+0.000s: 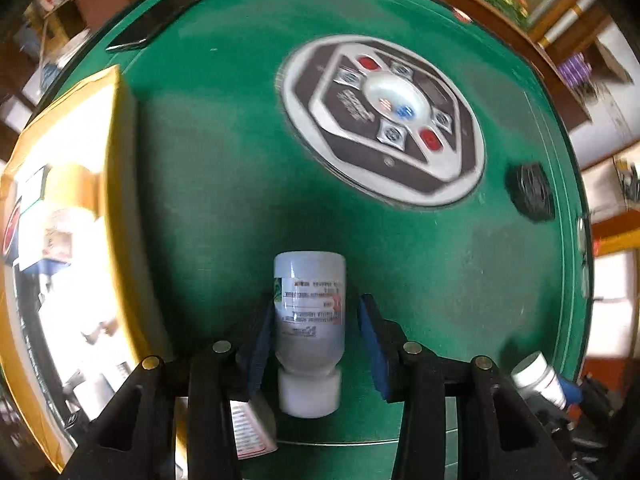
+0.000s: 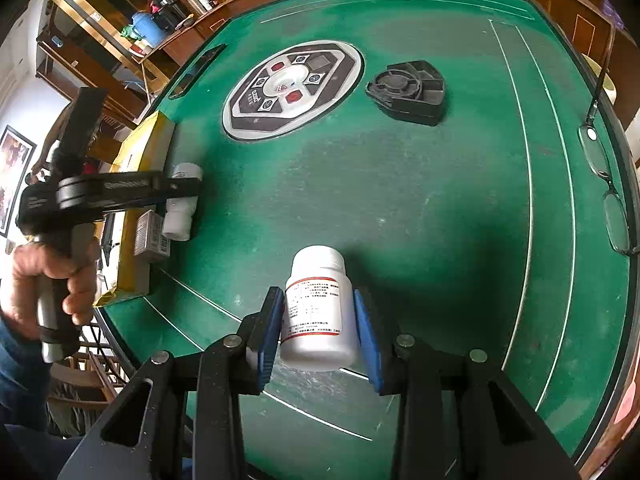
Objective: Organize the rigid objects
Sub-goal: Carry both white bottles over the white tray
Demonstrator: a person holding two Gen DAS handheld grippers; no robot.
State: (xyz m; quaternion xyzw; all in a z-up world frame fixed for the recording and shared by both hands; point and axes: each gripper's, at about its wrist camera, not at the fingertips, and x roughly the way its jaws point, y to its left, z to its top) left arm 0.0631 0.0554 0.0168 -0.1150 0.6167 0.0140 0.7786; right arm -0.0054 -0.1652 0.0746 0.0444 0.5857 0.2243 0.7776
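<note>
Left tongs (image 1: 316, 332): spread wide around a pale bottle (image 1: 309, 312) lying on the table (image 1: 420, 264), cap toward the handle; left pad touching, right pad just clear.
Right tongs (image 2: 318, 328): parted around a red-striped white bottle (image 2: 320, 308); contact unclear.
Box (image 2: 140, 152): yellow, at the table's left edge, just beside the pale bottle.
</note>
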